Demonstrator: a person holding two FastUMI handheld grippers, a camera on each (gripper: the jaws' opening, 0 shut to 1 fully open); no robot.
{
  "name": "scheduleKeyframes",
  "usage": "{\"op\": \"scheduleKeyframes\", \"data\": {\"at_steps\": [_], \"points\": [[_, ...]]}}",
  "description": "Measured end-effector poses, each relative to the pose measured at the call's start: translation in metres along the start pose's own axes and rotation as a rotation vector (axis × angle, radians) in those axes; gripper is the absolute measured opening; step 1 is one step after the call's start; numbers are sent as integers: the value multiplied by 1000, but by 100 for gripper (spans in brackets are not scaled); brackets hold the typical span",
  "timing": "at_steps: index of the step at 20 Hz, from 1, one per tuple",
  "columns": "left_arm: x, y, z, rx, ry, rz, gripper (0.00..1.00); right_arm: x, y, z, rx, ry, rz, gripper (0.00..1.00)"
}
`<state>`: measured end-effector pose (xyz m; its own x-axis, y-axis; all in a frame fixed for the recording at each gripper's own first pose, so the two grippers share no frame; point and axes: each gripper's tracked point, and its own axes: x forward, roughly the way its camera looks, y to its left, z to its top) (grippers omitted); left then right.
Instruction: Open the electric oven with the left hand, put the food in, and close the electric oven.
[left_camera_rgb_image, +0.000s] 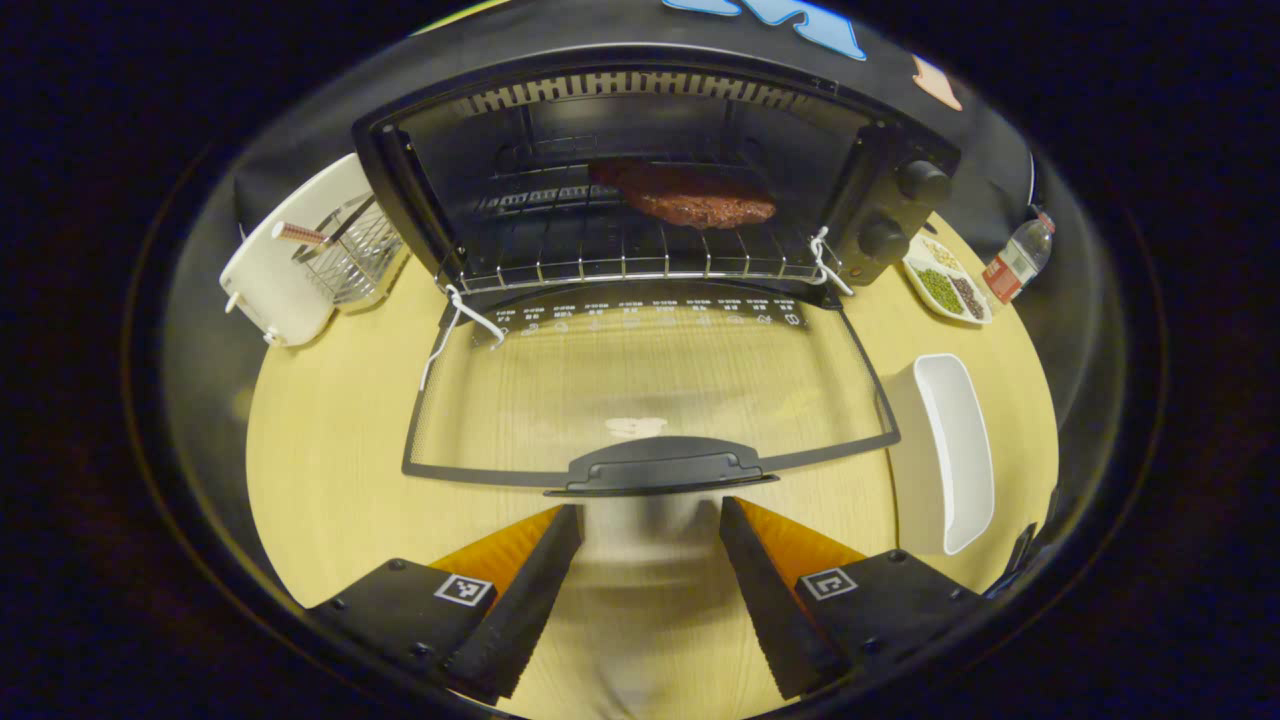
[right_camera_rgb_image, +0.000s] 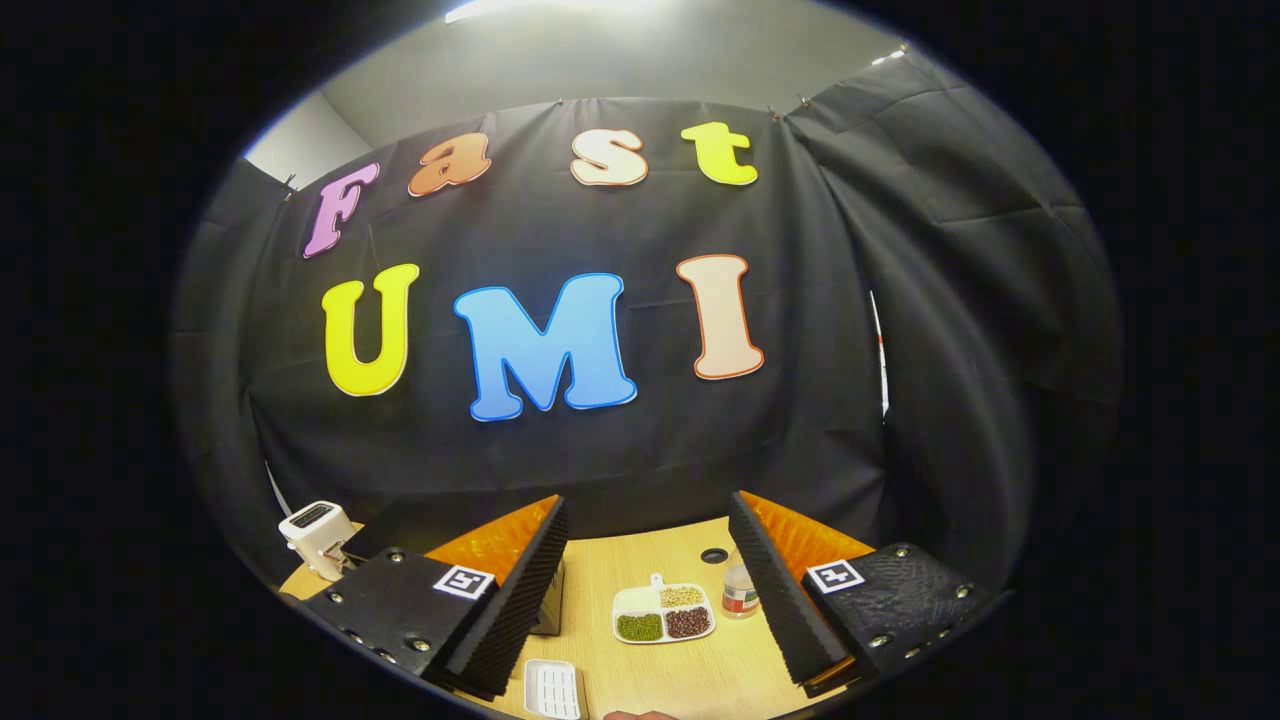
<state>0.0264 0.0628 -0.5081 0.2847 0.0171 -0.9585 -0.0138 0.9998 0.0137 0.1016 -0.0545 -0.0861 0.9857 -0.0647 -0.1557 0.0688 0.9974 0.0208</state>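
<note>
Oven (left_camera_rgb_image: 640, 150): door (left_camera_rgb_image: 650, 390) down flat, meat (left_camera_rgb_image: 700, 195) on the far rack. Left gripper (left_camera_rgb_image: 650, 520): jaws apart, near the handle (left_camera_rgb_image: 660, 465) (lift squarely from beneath). Right gripper (right_camera_rgb_image: 650, 560): jaws apart, raised, empty.

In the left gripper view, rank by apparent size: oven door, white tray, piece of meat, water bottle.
Oven door, the largest by far.
White tray.
Piece of meat, unsure against the tray since it sits farther back.
Water bottle, the smallest and also far.
</note>
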Motion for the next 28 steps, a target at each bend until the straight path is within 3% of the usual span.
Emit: {"op": "scheduleKeyframes", "data": {"at_steps": [3, 4, 7, 9, 10, 11, 15, 16, 18, 19, 20, 21, 23, 24, 25, 26, 28], "points": [[7, 0, -2, -18, 37, -13, 100, 0, 1, -2, 8, 11, -5, 98], [8, 1, -3, -19, 44, -14, 96, 0, 1, -3, 9, 14, -5, 98], [9, 1, -1, -13, 65, -27, 100, 0, 4, -3, 4, 18, -6, 98], [9, 0, -1, -26, 74, -35, 96, 0, 8, -2, 2, 17, -4, 98], [6, 0, 0, -20, 67, -33, 100, 0, 9, 0, 3, 12, -2, 98], [3, 0, 1, -6, 55, -30, 92, 0, 10, 2, 2, 8, 0, 98], [-12, 0, 5, -25, 24, -55, 100, 0, 19, -1, 6, 15, 20, 98], [-16, 0, 7, -21, 13, -54, 100, 1, 21, 0, 6, 14, 23, 92], [-23, 0, 8, -11, -10, -54, 95, 3, 24, 0, 2, 13, 32, 92], [-27, -1, 11, -21, -28, -59, 96, 4, 26, 0, 2, 14, 37, 98], [-34, -1, 13, -37, -44, -66, 96, 5, 29, 1, 3, 13, 42, 98], [-38, -1, 16, -46, -59, -72, 96, 6, 31, 2, 4, 10, 44, 92], [-49, 0, 23, -50, -96, -75, 96, 3, 33, 5, 8, -3, 47, 92], [-54, 0, 26, -50, -111, -75, 99, 1, 33, 7, 6, -11, 45, 98], [-58, 0, 29, -53, -124, -76, 96, 0, 33, 8, 5, -15, 44, 98], [-61, 0, 31, -56, -134, -77, 96, 0, 33, 7, 4, -18, 45, 92], [-65, 0, 36, -60, -149, -79, 96, 0, 35, 8, 1, -18, 45, 92]]}}
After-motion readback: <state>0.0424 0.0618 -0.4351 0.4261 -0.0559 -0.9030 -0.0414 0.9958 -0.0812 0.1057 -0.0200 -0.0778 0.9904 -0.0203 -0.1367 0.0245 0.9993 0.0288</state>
